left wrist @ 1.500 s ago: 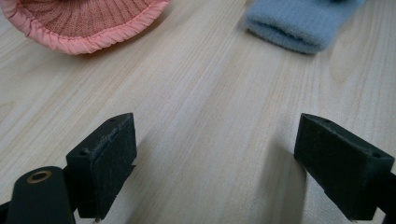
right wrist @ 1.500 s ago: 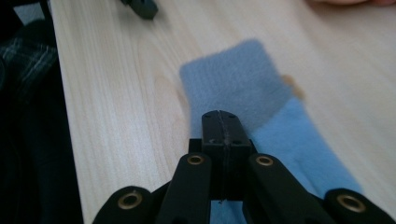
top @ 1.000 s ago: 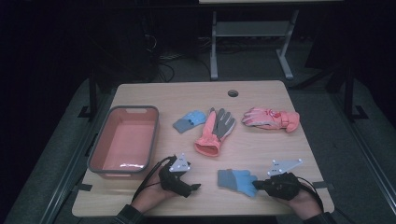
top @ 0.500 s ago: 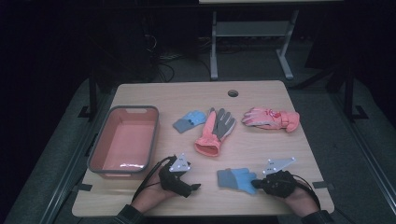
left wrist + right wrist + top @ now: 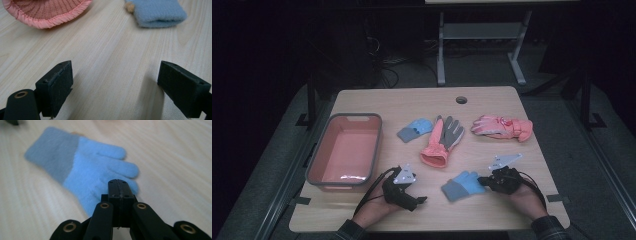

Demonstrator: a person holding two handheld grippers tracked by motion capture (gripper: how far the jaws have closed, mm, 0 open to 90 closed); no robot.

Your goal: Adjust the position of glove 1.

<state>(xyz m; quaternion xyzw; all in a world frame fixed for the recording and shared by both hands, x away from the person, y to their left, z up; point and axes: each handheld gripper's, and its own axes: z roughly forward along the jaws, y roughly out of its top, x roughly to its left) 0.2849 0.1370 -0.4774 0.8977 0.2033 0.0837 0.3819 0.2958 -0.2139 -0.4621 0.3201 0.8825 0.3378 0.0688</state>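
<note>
the right gripper (image 5: pixel 119 185) has its jaws pressed flat together, tips right at the fingers of the fuzzy light-blue knit glove with a grey-blue cuff (image 5: pixel 82 171), nothing visibly pinched. the left gripper (image 5: pixel 117 86), jaws spread, rests over bare wooden table (image 5: pixel 105 57), glove beyond.

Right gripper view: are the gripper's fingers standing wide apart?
No, the right gripper has its two black fingers pressed flat together, with the blue glove lying just beyond them.

right gripper (image 5: pixel 484 181) at fingertips of light-blue knit glove (image 5: pixel 463 184) | left gripper (image 5: pixel 421 200) on bare wooden table (image 5: pixel 412 102) beside salmon plastic bin (image 5: pixel 344 150)
</note>
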